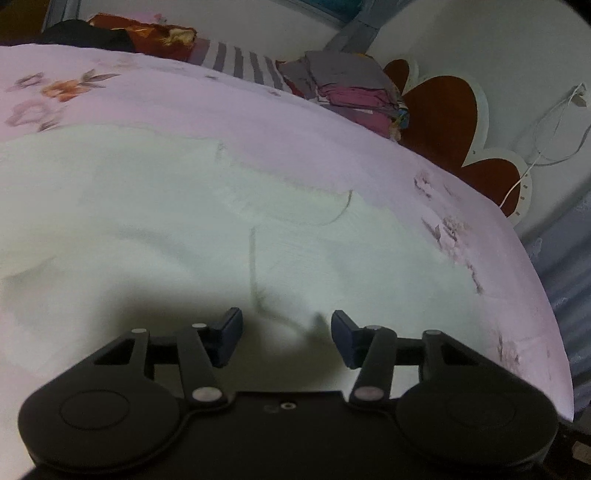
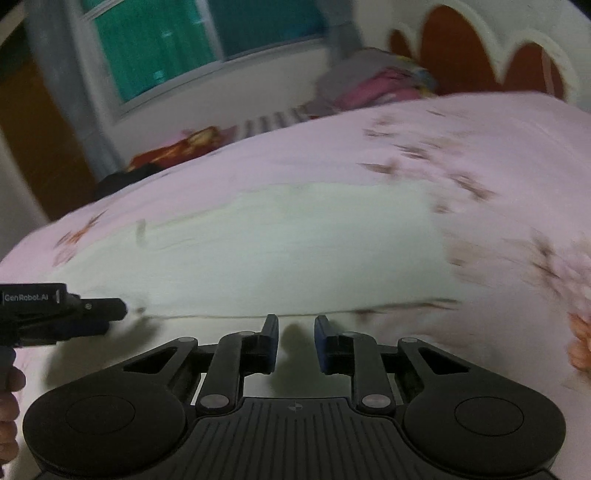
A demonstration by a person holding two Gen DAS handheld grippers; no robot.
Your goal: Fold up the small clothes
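**Pale garment spread on the pink bedsheet, both grippers low over its near edge**

While the pale, whitish-green cloth garment (image 1: 177,236) lies flat across the middle of the pink floral bedsheet (image 1: 207,103), the left gripper (image 1: 286,338) hovers over its near edge, jaws parted with nothing pinched between them. The right gripper (image 2: 295,343) sits at the same near hem, jaws standing narrowly apart, no cloth between the pads (the view is blurred). Toward the bed's far corner, by the red-and-white scalloped headboard (image 1: 443,107), rests a stack of folded grey and magenta clothes (image 1: 354,92). A striped cloth (image 1: 240,61) and a red patterned cloth (image 1: 147,35) lie along the far edge.
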